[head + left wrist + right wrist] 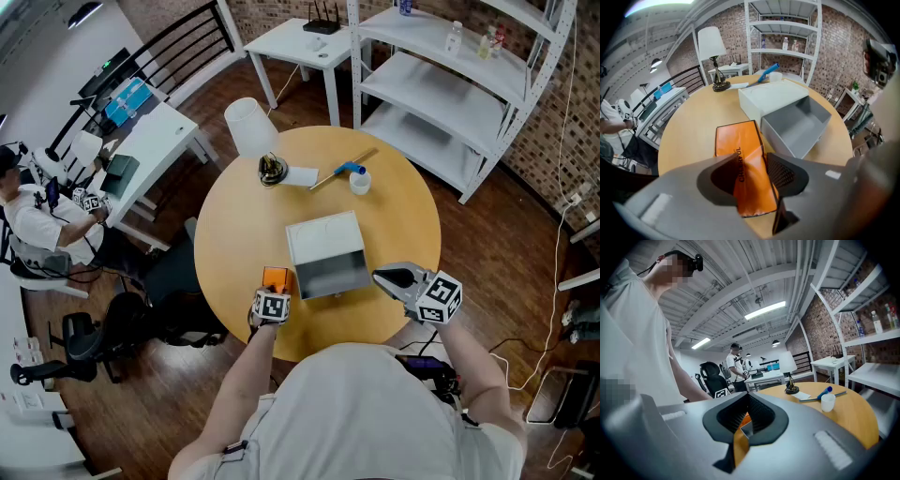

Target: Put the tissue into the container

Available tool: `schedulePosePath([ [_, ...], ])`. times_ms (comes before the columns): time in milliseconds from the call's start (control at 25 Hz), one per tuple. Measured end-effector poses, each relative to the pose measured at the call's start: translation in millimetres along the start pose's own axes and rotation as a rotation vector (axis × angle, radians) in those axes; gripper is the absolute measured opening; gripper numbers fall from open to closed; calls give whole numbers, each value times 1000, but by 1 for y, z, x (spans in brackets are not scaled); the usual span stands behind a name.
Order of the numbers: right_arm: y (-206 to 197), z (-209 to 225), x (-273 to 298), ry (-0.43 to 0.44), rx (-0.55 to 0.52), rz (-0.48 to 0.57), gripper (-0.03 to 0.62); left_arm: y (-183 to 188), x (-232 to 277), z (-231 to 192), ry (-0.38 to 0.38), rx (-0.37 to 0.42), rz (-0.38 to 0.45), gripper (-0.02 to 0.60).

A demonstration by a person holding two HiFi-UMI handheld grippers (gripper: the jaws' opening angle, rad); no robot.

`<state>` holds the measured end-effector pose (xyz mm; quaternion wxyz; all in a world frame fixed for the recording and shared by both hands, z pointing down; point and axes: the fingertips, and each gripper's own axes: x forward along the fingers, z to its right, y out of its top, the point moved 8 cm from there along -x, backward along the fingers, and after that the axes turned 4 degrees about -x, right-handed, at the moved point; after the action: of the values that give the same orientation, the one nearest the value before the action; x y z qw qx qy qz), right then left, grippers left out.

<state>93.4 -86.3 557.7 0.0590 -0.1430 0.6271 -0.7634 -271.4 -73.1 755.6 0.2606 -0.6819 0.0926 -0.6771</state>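
My left gripper (pixel 273 291) (pixel 752 158) sits at the near edge of the round counter (pixel 234 234) (pixel 691 133). Its jaws are spread wide and released. The orange tissue pack (pixel 277 277) (pixel 738 138) lies flat on the wood between them. From this angle I can't quite tell whether the pads brush its sides, but they don't look clenched on it.

My right gripper (pixel 380 276) (pixel 747 396) hovers off to the other side, near the counter's edge. Its jaws are clenched tip to tip with nothing in them, and only a sliver of wood and orange shows through the gap behind the tips.

Just beyond the pack, touching or very nearly touching its far right corner, stands the container (pixel 323 236) (pixel 799 124). It is a white box with its grey tray pulled open toward me, and the tray is bare inside. So the tissue pack is outside the container, on the counter, just to its left as I see it.

Farther across the counter a white cup (pixel 360 181) (pixel 828 402) stands beside a blue-handled tool (pixel 345 170) (pixel 766 72). A lamp (pixel 251 127) (pixel 711 42) rises at the far edge, with a slip of paper (pixel 302 175) near its base.

Past the counter are white shelves (pixel 450 84) against a brick wall, and a person (pixel 37 220) sits at a desk on the far left.
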Motion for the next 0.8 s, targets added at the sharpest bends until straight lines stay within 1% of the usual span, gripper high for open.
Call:
schedulePosePath([
  [80, 1, 1, 0, -3, 1, 0, 2, 0, -5, -2, -36, -35, 16, 149],
  [160, 0, 2, 1, -1, 1, -3, 2, -2, -14, -6, -47, -85, 41, 116],
  [280, -2, 2, 3, 10, -1, -8, 2, -3, -36, -14, -19, -164, 109, 97],
  [320, -2, 2, 4, 14, 0, -8, 2, 1, -49, -15, 3, -170, 139, 95],
  [360, -1, 2, 5, 19, 2, -8, 2, 7, -63, -15, 25, -152, 177, 94],
  [400, -1, 3, 7, 24, 4, -8, 2, 15, -76, -12, 41, -108, 221, 92],
  [440, -1, 3, 9, 26, 6, -8, 2, 25, -86, -6, 43, -37, 268, 92],
  [480, -2, 4, 10, 28, 9, -8, 2, 36, -93, 2, 30, 53, 310, 92],
  [560, -3, 6, 13, 32, 15, -7, 2, 58, -97, 29, -29, 241, 360, 92],
  [600, -4, 6, 15, 35, 15, -8, 2, 68, -96, 44, -65, 323, 368, 94],
  [680, -4, 4, 17, 42, 12, -9, 2, 83, -89, 75, -128, 463, 365, 94],
  [800, -3, 2, 15, 43, 9, -11, 2, 97, -68, 111, -210, 658, 325, 94],
])
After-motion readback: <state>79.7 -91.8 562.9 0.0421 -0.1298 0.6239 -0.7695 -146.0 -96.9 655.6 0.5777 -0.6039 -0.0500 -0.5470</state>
